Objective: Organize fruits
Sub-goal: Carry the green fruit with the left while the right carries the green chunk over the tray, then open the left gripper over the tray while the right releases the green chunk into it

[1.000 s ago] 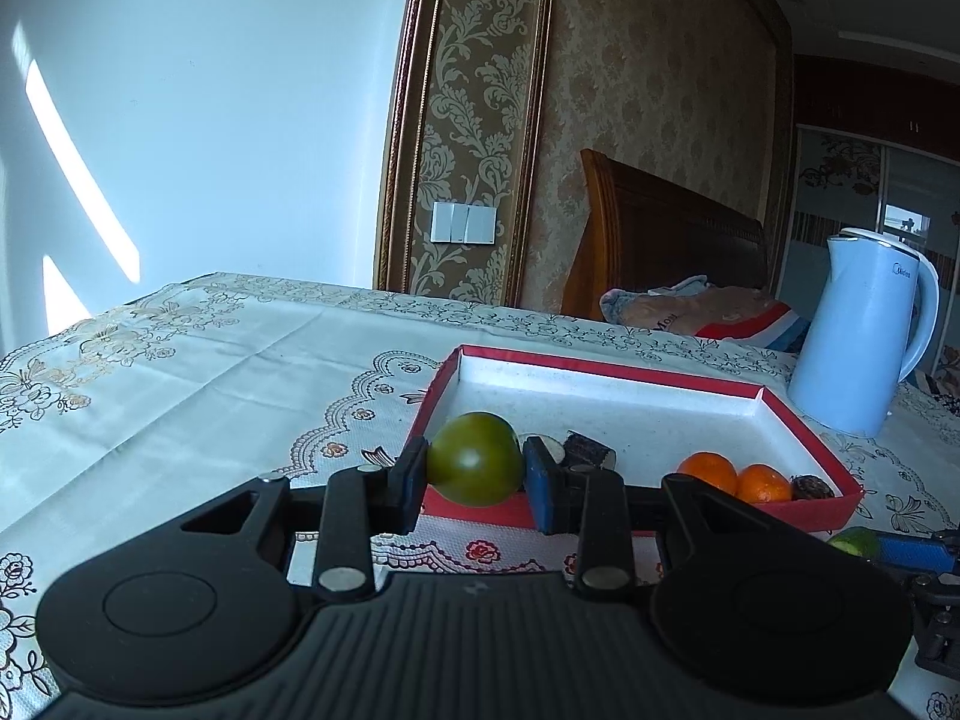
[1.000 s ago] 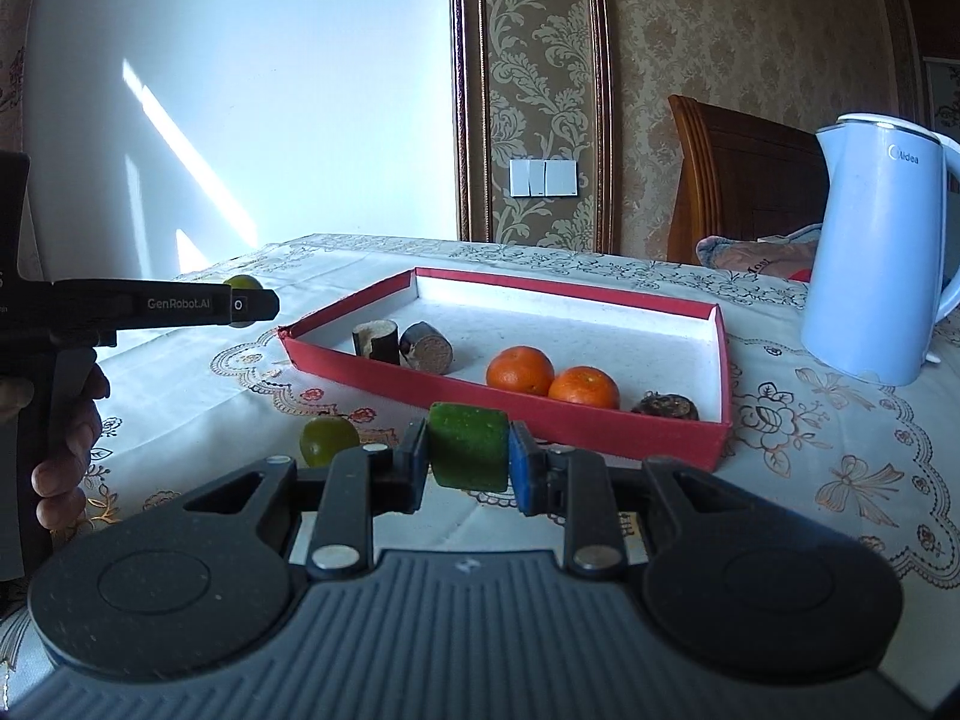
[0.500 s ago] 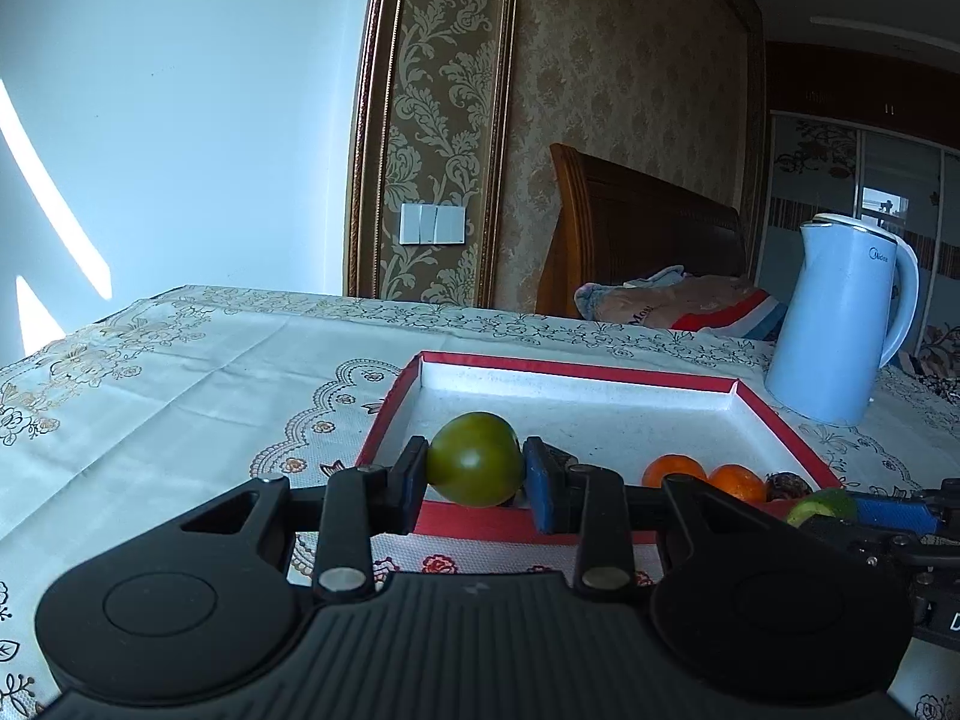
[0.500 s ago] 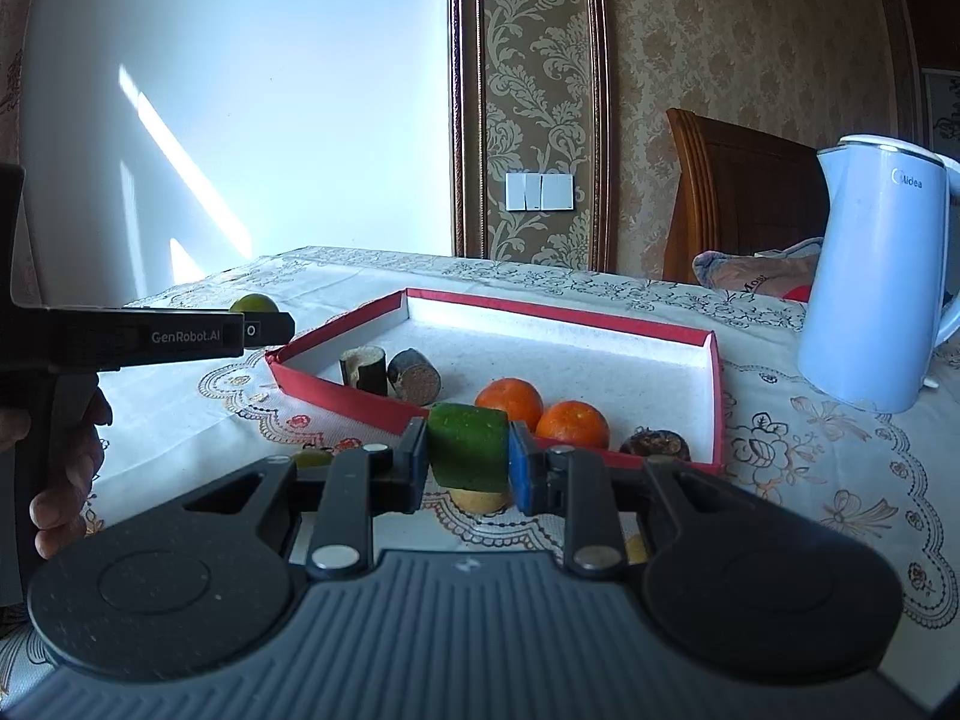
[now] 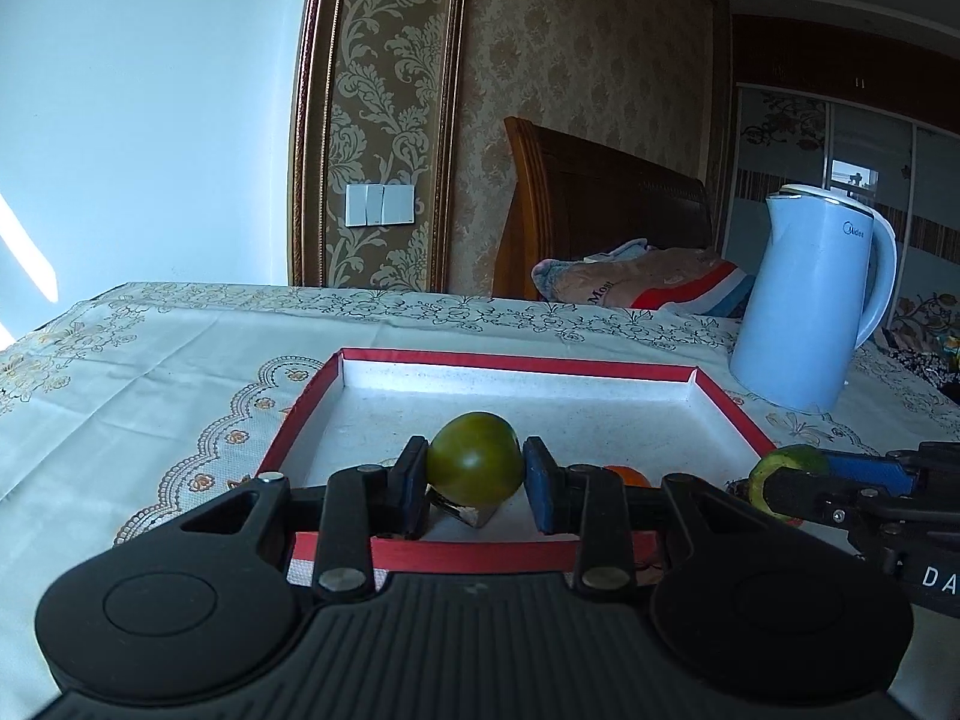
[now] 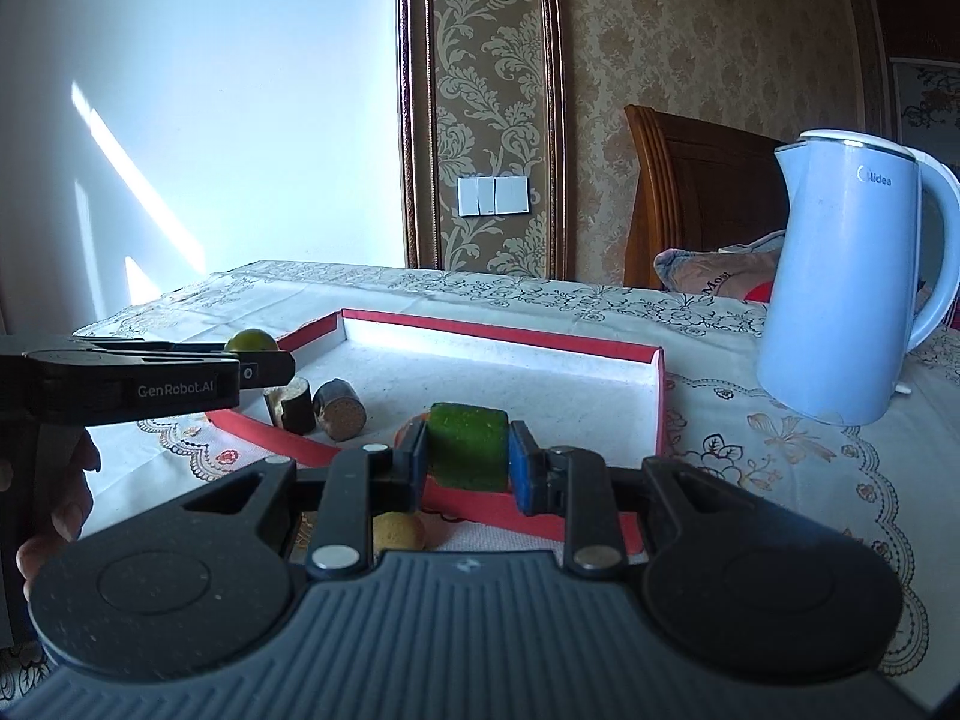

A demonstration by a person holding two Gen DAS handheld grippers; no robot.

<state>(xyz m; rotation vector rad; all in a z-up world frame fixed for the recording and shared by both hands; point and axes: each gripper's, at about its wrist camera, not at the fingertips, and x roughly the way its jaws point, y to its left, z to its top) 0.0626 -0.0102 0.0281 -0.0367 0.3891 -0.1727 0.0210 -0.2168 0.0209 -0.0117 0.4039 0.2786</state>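
Left gripper (image 5: 474,483) clamped on round green fruit (image 5: 474,459), right gripper (image 6: 468,459) clamped on green cut chunk (image 6: 467,445), both over near edge of red tray (image 6: 504,333). Risk: smooth round fruit slipping out and rolling off; grippers colliding, being close. Lace-patterned cloth on surface (image 5: 150,372), pale kettle (image 6: 852,288) far right; patterned wallpaper, wooden headboard behind.

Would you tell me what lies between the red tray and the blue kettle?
Nothing: in the right wrist view only bare patterned tablecloth separates the red tray from the blue kettle.
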